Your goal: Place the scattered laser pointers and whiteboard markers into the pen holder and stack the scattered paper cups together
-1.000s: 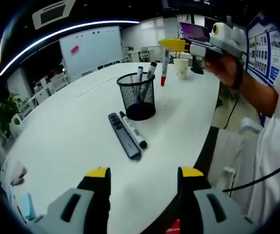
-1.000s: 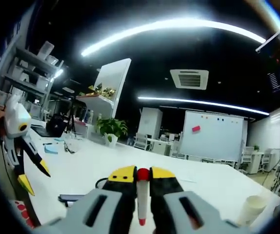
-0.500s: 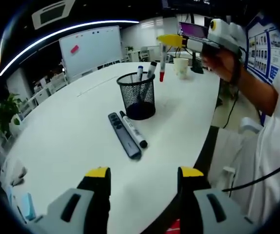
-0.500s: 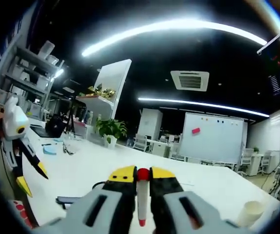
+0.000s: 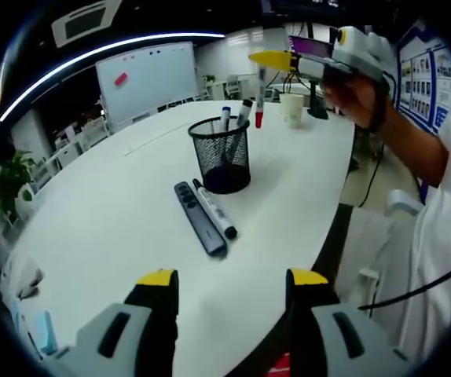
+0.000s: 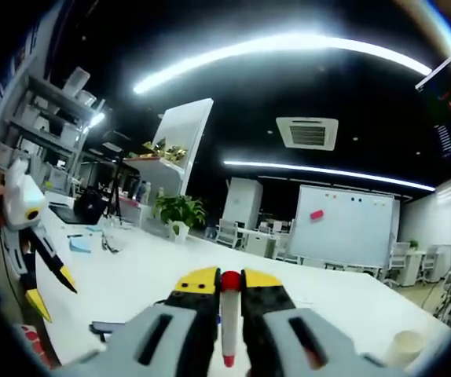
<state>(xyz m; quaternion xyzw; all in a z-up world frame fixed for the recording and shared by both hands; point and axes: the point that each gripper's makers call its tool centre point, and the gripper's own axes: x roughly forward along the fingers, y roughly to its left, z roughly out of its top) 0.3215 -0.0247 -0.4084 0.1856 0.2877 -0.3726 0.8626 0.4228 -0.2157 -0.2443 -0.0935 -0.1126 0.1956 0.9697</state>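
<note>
Two markers stand in the pen holder (image 5: 223, 154); right gripper (image 6: 227, 284) pinches a red marker (image 6: 227, 318); left gripper (image 5: 225, 284), spread, idle; pointer (image 5: 199, 218) and marker (image 5: 214, 209) remain at holder's six o'clock.

White table (image 5: 115, 212): mesh pen holder (image 5: 224, 155), laser pointer (image 5: 199, 218), marker (image 5: 215, 209), paper cup (image 5: 291, 109).

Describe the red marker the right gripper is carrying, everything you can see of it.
The red marker is slim, with a pale barrel and red ends. It hangs roughly upright, clamped near its top between the yellow-tipped fingers of the right gripper, in the air above and just beyond the black mesh pen holder, touching nothing else.
</note>
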